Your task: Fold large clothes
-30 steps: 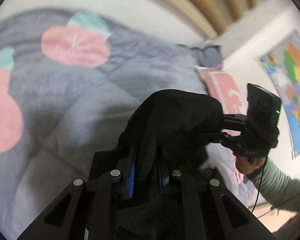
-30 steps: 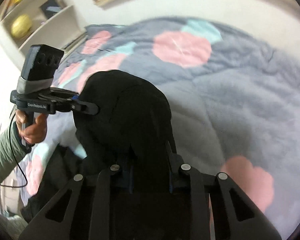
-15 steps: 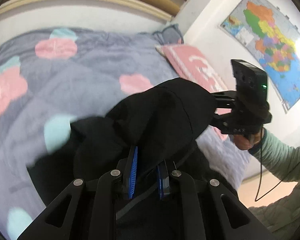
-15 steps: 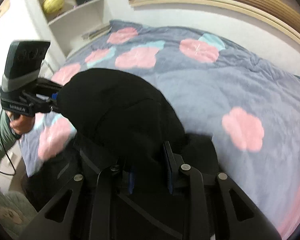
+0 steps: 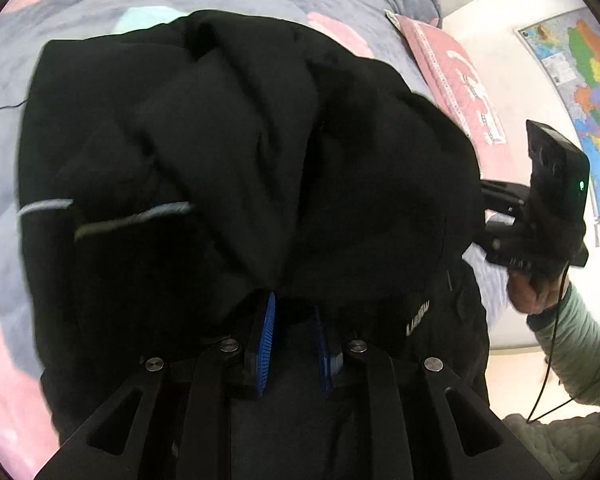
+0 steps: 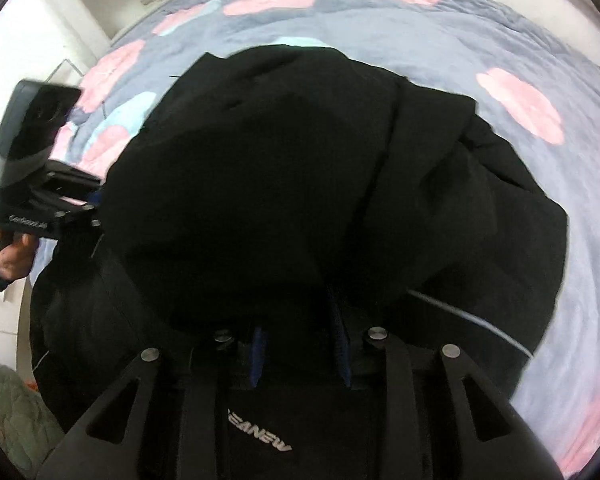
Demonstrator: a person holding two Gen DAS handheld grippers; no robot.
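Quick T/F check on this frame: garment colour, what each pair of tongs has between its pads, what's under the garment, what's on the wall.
1. The garment is black. True: black jacket with a thin pale stripe.
2. The left tongs are empty. False: a bunch of jacket fabric sits between the blue pads, whose jaws have just been opening.
3. The right tongs also have jacket fabric between the pads. True, and they too have been opening.
4. The jacket lies over a bare wooden table. False: under it is a grey quilt with pink blotches.
5. A coloured map hangs on the wall. True.
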